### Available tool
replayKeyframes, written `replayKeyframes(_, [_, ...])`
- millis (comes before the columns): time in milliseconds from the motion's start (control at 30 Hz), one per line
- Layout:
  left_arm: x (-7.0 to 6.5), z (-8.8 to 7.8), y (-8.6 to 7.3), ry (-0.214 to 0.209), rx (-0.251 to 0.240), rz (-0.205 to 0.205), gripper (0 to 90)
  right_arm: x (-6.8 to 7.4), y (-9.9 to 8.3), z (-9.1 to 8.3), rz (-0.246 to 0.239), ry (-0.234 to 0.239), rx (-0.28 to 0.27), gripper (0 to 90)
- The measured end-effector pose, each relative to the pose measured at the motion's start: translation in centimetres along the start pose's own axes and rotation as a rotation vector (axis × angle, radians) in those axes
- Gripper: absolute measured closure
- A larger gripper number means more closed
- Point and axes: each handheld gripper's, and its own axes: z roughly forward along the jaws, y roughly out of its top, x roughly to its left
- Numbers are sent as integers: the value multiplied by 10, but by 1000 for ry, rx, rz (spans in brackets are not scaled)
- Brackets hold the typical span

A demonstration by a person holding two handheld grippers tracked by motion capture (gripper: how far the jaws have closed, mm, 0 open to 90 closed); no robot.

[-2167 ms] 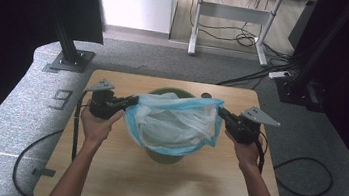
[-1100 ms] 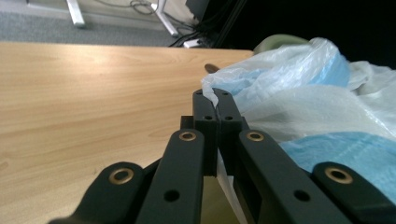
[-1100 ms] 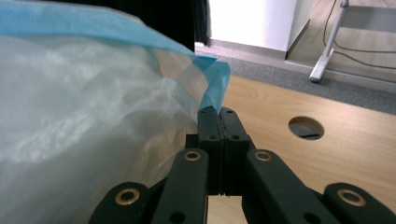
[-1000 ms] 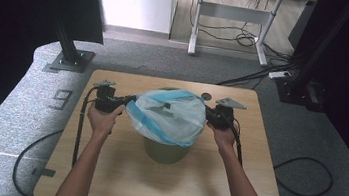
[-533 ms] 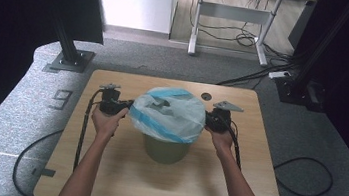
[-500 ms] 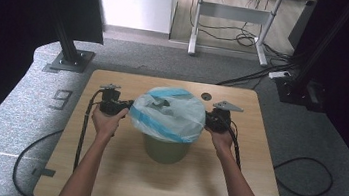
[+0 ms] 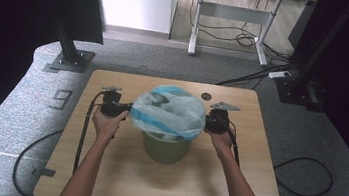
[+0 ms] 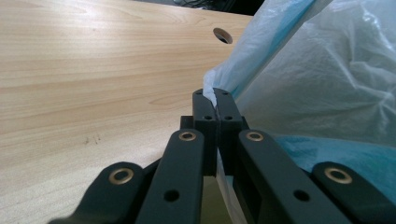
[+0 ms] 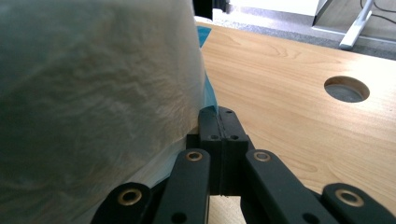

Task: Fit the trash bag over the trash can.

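**Two grippers hold a plastic bag stretched over a green bin**

A person sits at a light wooden table [image 7: 103, 170], forearms reaching in from the near edge. Each hand holds a black two-jaw gripper. A dark green bin [image 7: 165, 147] stands upright near the middle of the table. A thin, translucent white plastic bag with a blue band [image 7: 168, 111] is draped over the bin's top and hides its rim; the bag bulges wider than the bin on both sides.

The left gripper [image 7: 121, 109] is just beside the bag's left edge, at about the height of the bin's top. In the left gripper view, its jaws are pressed fully together, pinching a small fold of the bag's edge [image 8: 211, 95] between the tips. The bag rises up and to the right from that pinch, white film above and blue film below.

The right gripper [image 7: 208, 122] is just beside the bag's right edge, level with the left one. In the right gripper view, its jaws [image 9: 218, 116] are also closed tight, with a sliver of blue bag edge [image 9: 209, 100] caught at their tips. The white film swells large at the left of that view.

A round hole [image 7: 206, 96] is cut in the tabletop behind the bin, near the right gripper. Black cables [image 7: 82, 137] trail from both grippers toward the near edge. The table stands on grey carpet [image 7: 8, 123].
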Motion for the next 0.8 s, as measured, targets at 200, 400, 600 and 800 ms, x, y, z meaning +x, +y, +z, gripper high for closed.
replayKeyframes(200, [7, 2, -1, 3, 27, -36, 898, 4, -3, 5, 1, 12, 33, 889])
replayKeyframes(400, [12, 1, -9, 6, 58, -42, 899, 3, -11, 10, 10, -1, 87, 889])
replayKeyframes(600, [16, -5, -13, -12, 62, -51, 898, -3, -20, 6, 23, -4, 88, 888])
replayKeyframes(800, [15, -10, -13, -26, 45, -30, 897, -9, -15, -16, 36, -44, -4, 664])
